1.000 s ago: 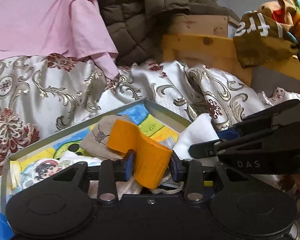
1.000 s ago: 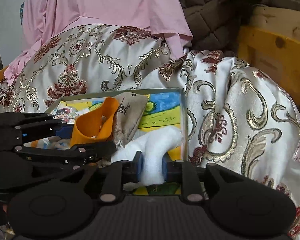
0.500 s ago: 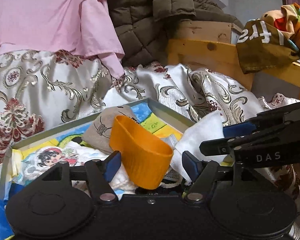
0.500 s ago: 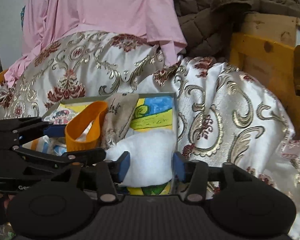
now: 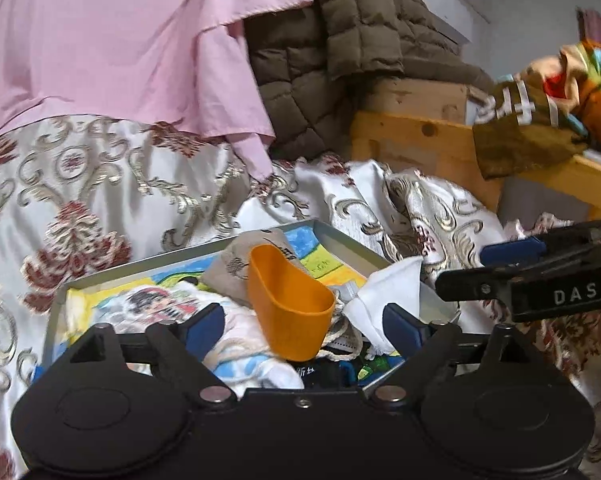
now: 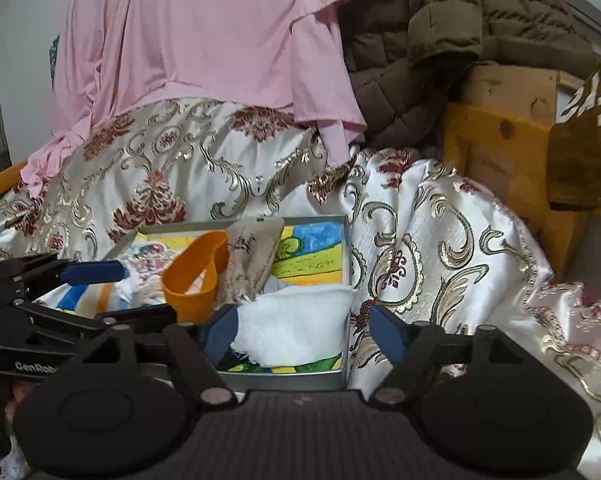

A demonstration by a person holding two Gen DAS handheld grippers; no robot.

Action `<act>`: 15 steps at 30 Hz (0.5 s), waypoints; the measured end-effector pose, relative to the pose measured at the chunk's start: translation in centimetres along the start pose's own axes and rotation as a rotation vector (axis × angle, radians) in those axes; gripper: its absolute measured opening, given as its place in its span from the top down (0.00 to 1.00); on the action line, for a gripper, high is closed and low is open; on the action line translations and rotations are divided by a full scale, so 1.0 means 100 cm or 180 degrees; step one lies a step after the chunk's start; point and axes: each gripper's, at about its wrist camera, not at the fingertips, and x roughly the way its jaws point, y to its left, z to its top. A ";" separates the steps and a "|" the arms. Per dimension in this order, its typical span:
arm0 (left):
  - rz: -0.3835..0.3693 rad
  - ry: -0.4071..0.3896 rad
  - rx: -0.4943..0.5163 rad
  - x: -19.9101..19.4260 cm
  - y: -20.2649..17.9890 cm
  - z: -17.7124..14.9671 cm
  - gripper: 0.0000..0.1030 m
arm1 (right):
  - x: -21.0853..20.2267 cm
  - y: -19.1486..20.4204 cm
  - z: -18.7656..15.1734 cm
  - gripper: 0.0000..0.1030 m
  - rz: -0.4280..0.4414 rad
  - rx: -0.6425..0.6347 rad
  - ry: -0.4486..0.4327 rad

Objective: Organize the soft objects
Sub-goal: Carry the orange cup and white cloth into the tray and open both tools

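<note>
Right now both of your grippers hover over a shallow grey tray point(image 5: 340, 236) lined with a bright cartoon print, which sits on a white satin cloth point(image 5: 100, 184) patterned in gold and dark red. Your left gripper point(image 5: 304, 326) has its jaws spread wide and grips nothing; the orange soft cup point(image 5: 288, 304) stands free between its blue pads, touching neither. Behind the cup lies a beige pouch point(image 5: 236, 264), and just beside it, on the right, is a white cloth point(image 5: 388, 292). A printed cloth point(image 5: 156, 304) lies in the left part of the tray. Your right gripper point(image 6: 302, 334) is likewise wide open and empty, its pads either side of the white cloth point(image 6: 300, 324), which rests in the tray's near right corner; whether the left pad touches it cannot be told. A pink garment point(image 6: 204, 36) and a brown quilted jacket point(image 6: 440, 36) hang behind, next to a wooden frame point(image 6: 496, 140).
</note>
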 end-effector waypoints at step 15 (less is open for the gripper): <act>0.0350 -0.0239 -0.0419 -0.112 -0.005 -0.011 0.01 | -0.094 0.042 -0.008 0.06 0.0086 0.0046 -0.0266</act>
